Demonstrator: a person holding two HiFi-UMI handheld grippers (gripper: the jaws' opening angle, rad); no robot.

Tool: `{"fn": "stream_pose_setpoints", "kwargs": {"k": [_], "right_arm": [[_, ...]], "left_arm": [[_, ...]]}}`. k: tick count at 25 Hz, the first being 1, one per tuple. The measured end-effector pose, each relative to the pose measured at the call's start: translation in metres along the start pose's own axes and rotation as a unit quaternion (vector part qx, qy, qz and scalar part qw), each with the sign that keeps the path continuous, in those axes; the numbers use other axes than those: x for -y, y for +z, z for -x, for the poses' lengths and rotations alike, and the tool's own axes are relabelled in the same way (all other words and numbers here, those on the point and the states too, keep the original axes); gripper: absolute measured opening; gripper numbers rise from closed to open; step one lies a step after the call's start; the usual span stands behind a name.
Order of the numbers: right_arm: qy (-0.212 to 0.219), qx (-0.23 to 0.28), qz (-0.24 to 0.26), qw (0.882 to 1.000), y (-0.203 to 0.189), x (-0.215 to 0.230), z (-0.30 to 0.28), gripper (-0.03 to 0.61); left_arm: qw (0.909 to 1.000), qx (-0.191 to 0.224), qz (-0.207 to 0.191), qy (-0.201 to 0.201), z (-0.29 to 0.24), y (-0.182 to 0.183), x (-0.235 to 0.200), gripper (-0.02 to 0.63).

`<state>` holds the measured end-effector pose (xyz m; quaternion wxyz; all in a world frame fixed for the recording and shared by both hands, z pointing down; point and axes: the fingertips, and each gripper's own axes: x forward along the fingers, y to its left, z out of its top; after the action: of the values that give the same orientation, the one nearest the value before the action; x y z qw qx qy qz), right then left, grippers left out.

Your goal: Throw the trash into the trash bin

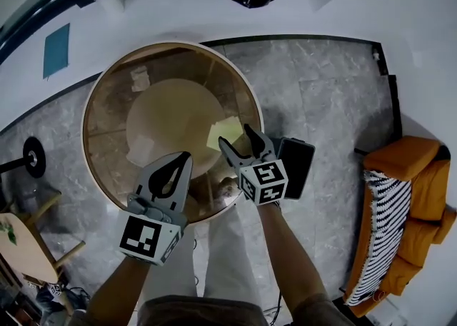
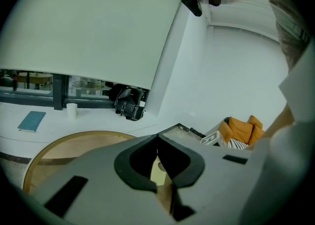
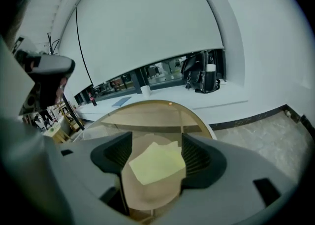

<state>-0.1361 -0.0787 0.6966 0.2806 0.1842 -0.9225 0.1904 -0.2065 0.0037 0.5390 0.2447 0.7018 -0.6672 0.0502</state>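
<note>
Hovering over the six o'clock rim of the round glass desk [image 1: 84, 128], the left gripper [image 1: 186, 156] had its jaws closed tip to tip, with nothing between them. To its right, at about four o'clock on the desk, lay the trash, a yellow paper [image 1: 227, 132], flat on the glass. The right gripper [image 1: 235, 137] pointed at it with jaws wide apart, the sheet showing between them but clear of the pads. Off at three o'clock stood an orange sofa [image 1: 407, 210].
</note>
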Motion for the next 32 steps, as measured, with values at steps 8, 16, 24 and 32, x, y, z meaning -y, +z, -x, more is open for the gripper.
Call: {"fn": "stream_pose_setpoints", "kwargs": {"k": [8, 16, 24, 32], "right_arm": [[-0.014, -0.060, 0.035, 0.997, -0.032, 0.007, -0.032, 0.318], [-0.022, -0.083, 0.045, 0.995, -0.042, 0.006, -0.038, 0.316], [-0.021, -0.114, 0.051, 0.992, -0.057, 0.004, -0.034, 0.146], [-0.016, -0.110, 0.046, 0.993, -0.059, -0.004, -0.019, 0.030]], "left_arm": [[0.9999, -0.014, -0.001, -0.006, 0.000, -0.007, -0.005, 0.018], [0.9998, -0.017, 0.002, -0.006, -0.002, -0.009, -0.009, 0.018], [0.9997, -0.021, 0.005, -0.011, -0.001, -0.015, -0.007, 0.018], [0.9993, -0.026, 0.000, -0.027, -0.003, -0.017, 0.006, 0.019]]}}
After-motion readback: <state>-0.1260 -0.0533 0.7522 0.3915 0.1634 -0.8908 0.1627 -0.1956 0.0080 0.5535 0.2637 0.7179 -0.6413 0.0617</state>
